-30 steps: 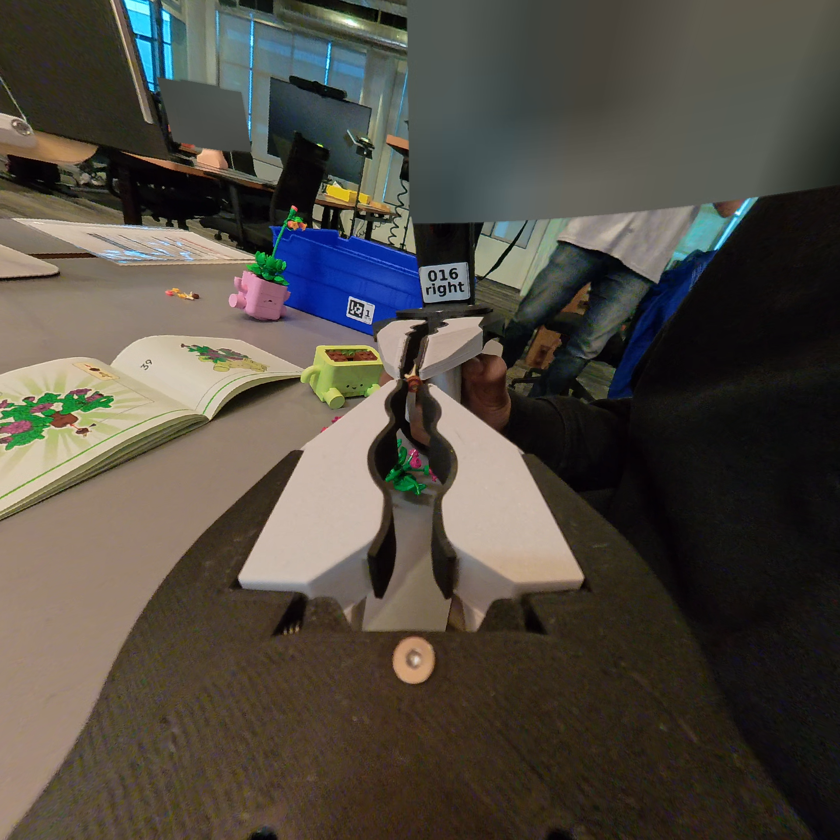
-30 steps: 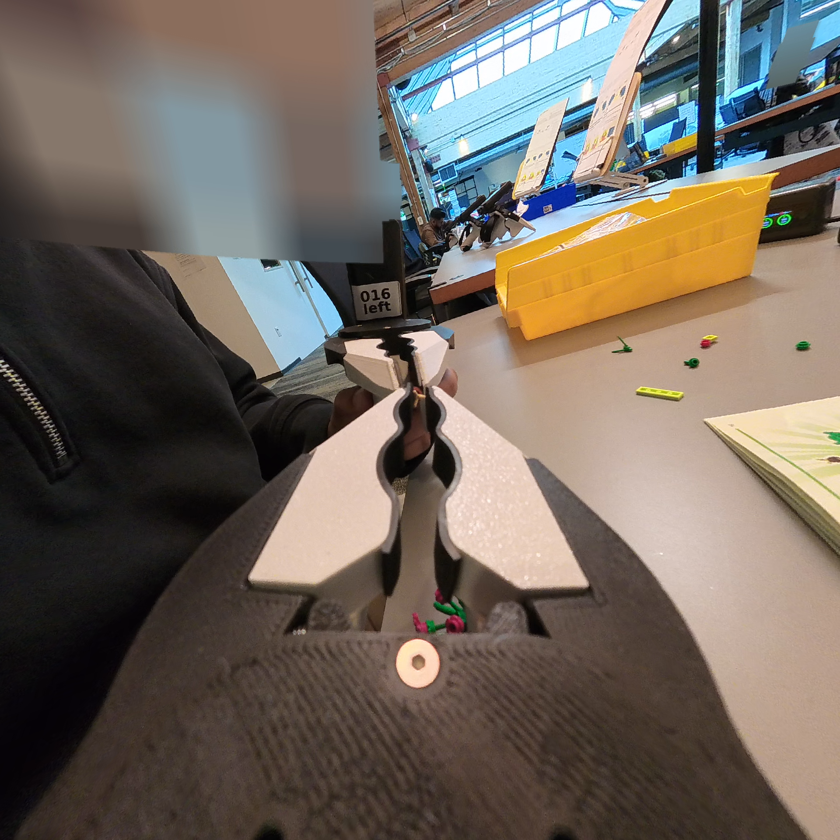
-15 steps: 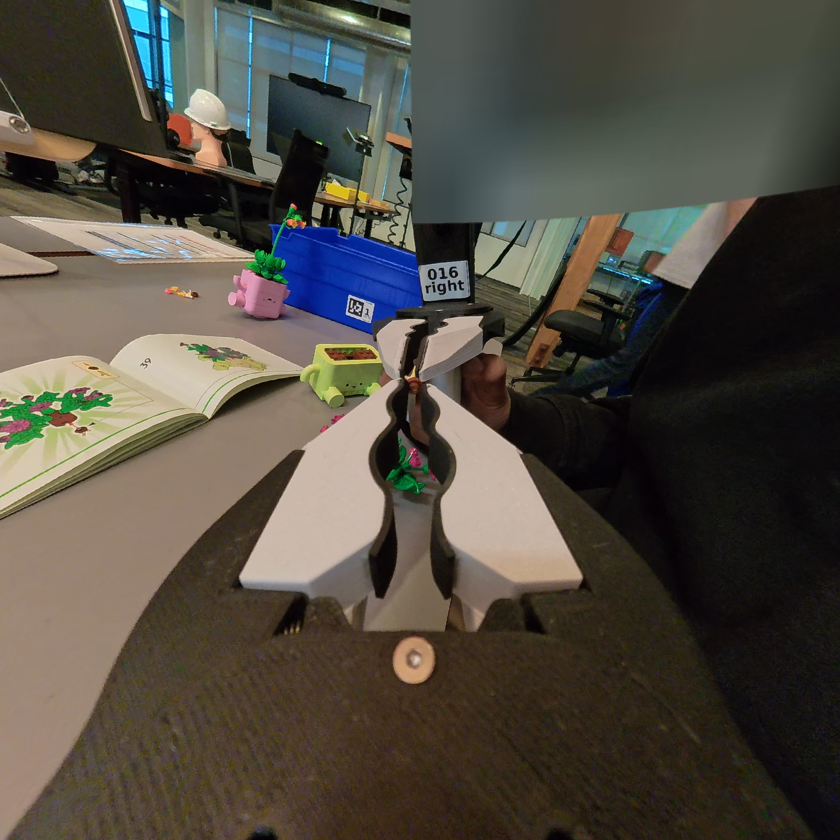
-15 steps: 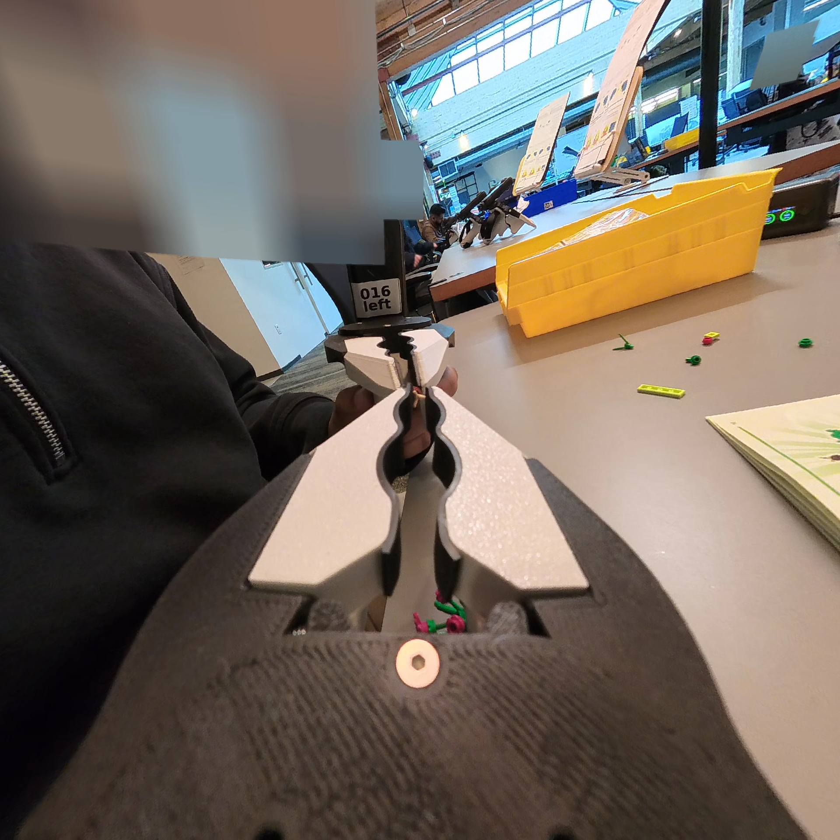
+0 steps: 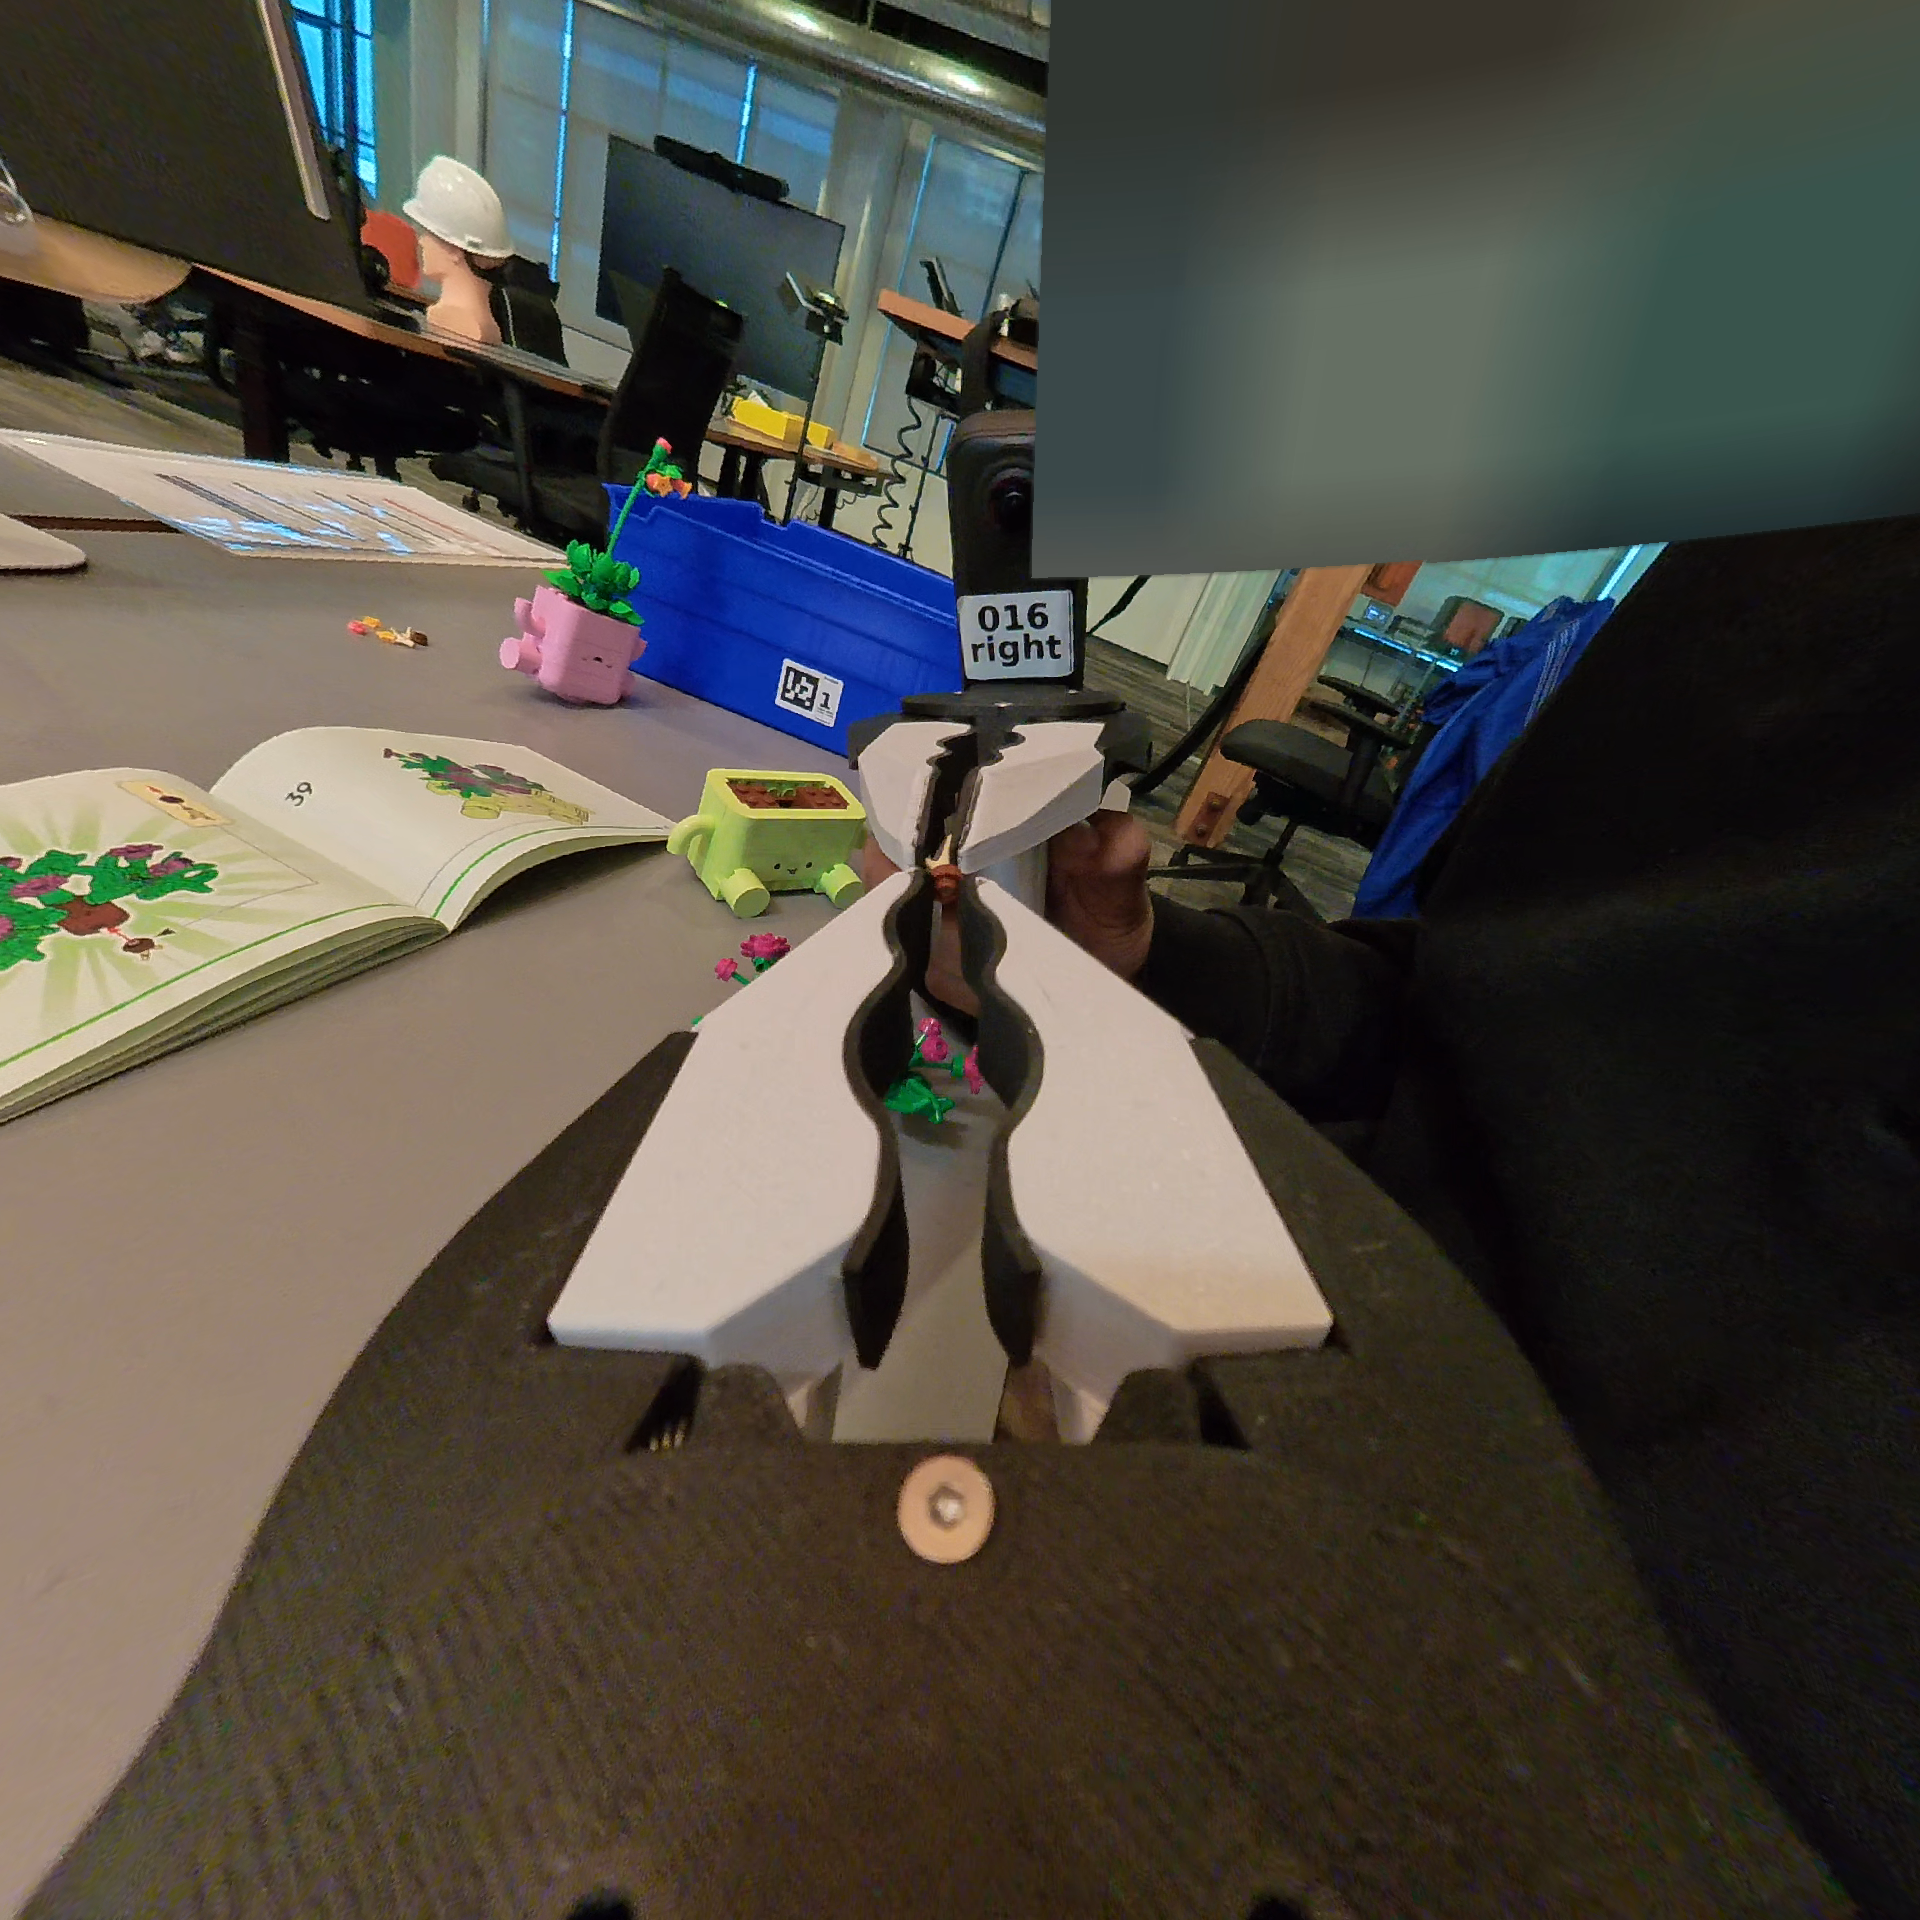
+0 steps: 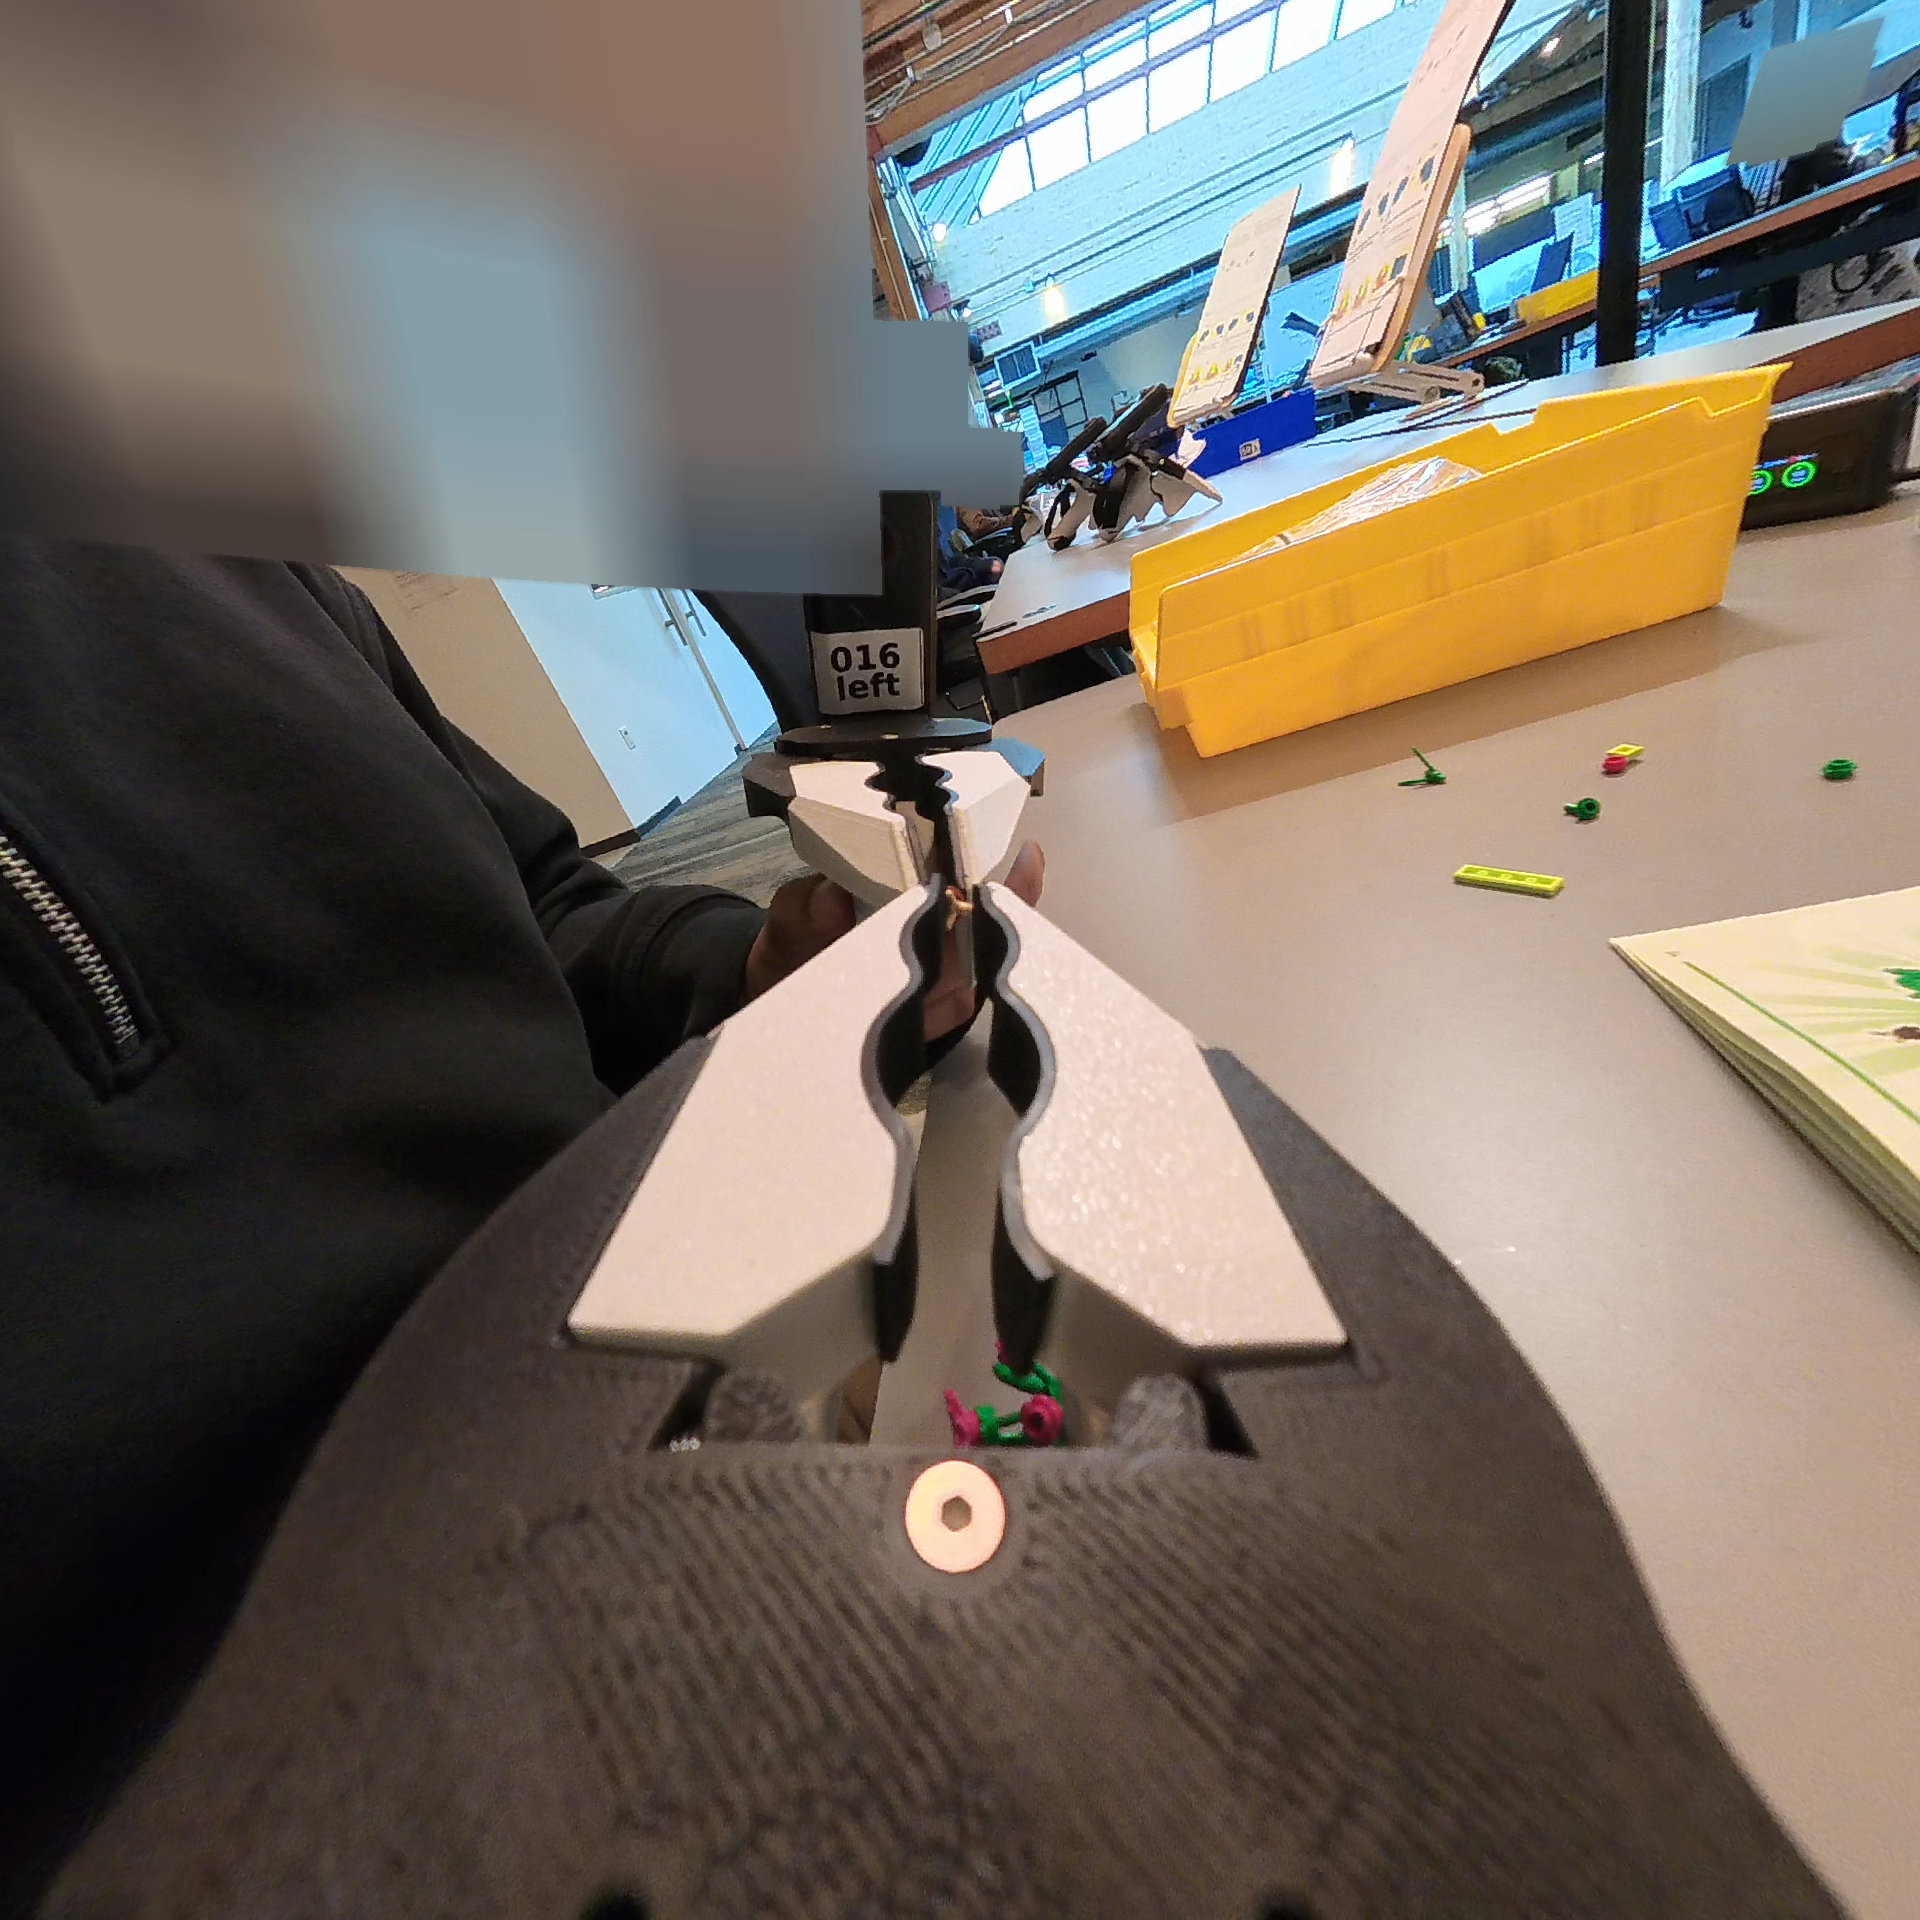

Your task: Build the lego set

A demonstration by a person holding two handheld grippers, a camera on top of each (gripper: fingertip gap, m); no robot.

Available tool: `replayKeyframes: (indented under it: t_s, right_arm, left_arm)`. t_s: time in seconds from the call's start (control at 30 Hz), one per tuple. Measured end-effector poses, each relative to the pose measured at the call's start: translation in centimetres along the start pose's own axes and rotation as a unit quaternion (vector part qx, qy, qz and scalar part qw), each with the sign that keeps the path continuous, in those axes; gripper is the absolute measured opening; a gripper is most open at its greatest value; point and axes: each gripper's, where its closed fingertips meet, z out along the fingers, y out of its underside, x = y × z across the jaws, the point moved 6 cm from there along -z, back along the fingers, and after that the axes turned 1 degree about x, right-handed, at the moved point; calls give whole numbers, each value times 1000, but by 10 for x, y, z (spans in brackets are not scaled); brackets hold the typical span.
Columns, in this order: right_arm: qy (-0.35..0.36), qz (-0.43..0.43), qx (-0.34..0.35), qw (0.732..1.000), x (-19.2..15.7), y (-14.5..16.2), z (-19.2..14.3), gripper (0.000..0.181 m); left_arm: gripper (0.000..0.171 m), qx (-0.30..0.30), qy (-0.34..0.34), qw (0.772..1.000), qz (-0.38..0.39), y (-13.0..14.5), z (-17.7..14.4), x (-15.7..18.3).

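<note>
1. Lego piece [image 5: 943,883], tiny, brown with a tan tip, sits pinched where the two gripper tips meet nose to nose, raised above the grey table [image 5: 260,1195]. Same piece shows as a small tan speck in the right wrist view [image 6: 954,902].
2. Left gripper [image 5: 943,894]: white fingers converge to a point, clenched at the tip on the small piece; black wavy pads [image 5: 883,1039] gap only further back.
3. Right gripper [image 6: 958,896]: fingers likewise drawn together at the tip, meeting the same piece. Which gripper carries the load, cannot tell.
4. Below the fingers, loose magenta-and-green flower sprigs [image 5: 930,1075] lie on the table; they also show near the right gripper's base [image 6: 1008,1408].
5. A hand [image 5: 1101,894] grips the right tool's handle behind its fingers; a dark sleeve [image 5: 1299,997] follows.
6. Just beyond, lime-green lego pot [image 5: 779,842] with brown studs on top stands beside an open instruction booklet [image 5: 260,883].
7. Farther off, pink lego pot [image 5: 577,649] with a green plant and tall flower stem stands against a blue bin [image 5: 790,613].
8. Right wrist view, mid-distance: lime flat plate [image 6: 1509,880], green bits [image 6: 1582,808] and a red-and-yellow bit [image 6: 1617,758] are scattered on the table.
9. Behind them, yellow bin [image 6: 1455,592].
</note>
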Motion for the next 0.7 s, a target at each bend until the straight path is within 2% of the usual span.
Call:
replayKeyframes:
  t_s: [0.33,0.7]
  right_arm:
    - [15,-12,-28,999,1,3,1,3]
    - [5,-2,-29,1000,1,4,0,3]
  left_arm:
    - [1,-14,1,1000,-18,1,-1,-3]
    - [2,-12,15,999,-43,2,-1,-3]
